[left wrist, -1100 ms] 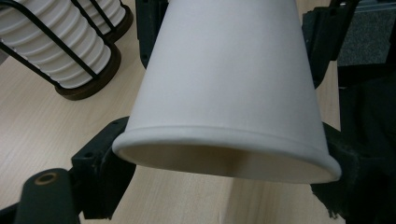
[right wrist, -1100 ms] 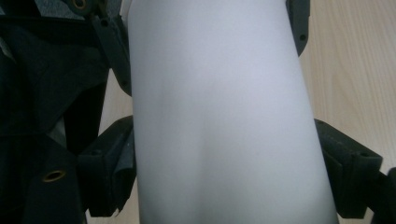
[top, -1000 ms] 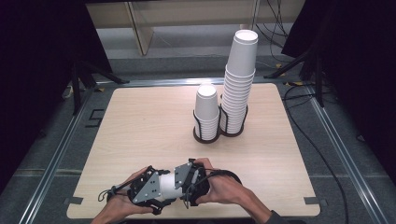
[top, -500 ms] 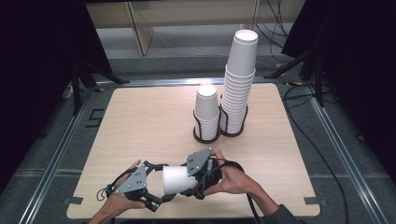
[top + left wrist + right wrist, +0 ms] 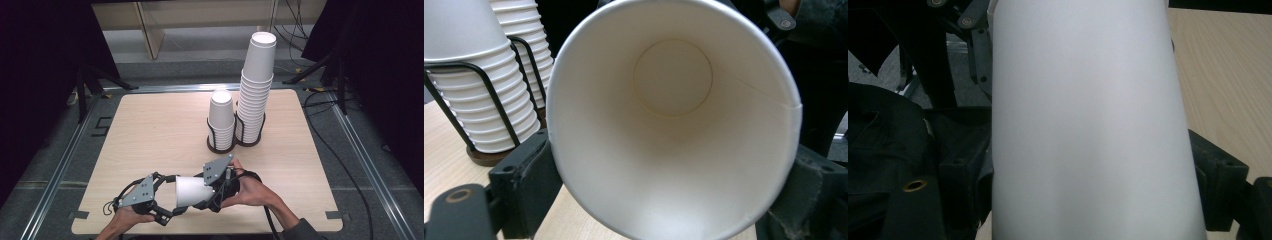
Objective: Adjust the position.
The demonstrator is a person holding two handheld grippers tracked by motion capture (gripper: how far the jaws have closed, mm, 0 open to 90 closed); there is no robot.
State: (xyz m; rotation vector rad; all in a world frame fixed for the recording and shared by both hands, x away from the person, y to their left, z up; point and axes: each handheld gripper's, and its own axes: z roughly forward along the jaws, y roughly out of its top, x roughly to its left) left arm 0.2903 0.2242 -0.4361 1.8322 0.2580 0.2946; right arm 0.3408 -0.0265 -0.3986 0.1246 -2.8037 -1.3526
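Both grippers, left gripper (image 5: 167, 207) and right gripper (image 5: 212, 192), clamp one white paper cup (image 5: 192, 191) lying sideways above the table's (image 5: 150, 130) near edge. Light and crushable, it likely wants gentle pressure near the stiffer rim. Beyond stand two racked cup stacks (image 5: 250, 95).

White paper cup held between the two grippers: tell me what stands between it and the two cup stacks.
Nothing visible does. The white paper cup lies between both grippers' jaws near the table's front edge; bare wooden table separates it from the short stack and tall stack.

cup (image 5: 1088, 120): rim, base cut off | tall stack (image 5: 524, 45): top cropped
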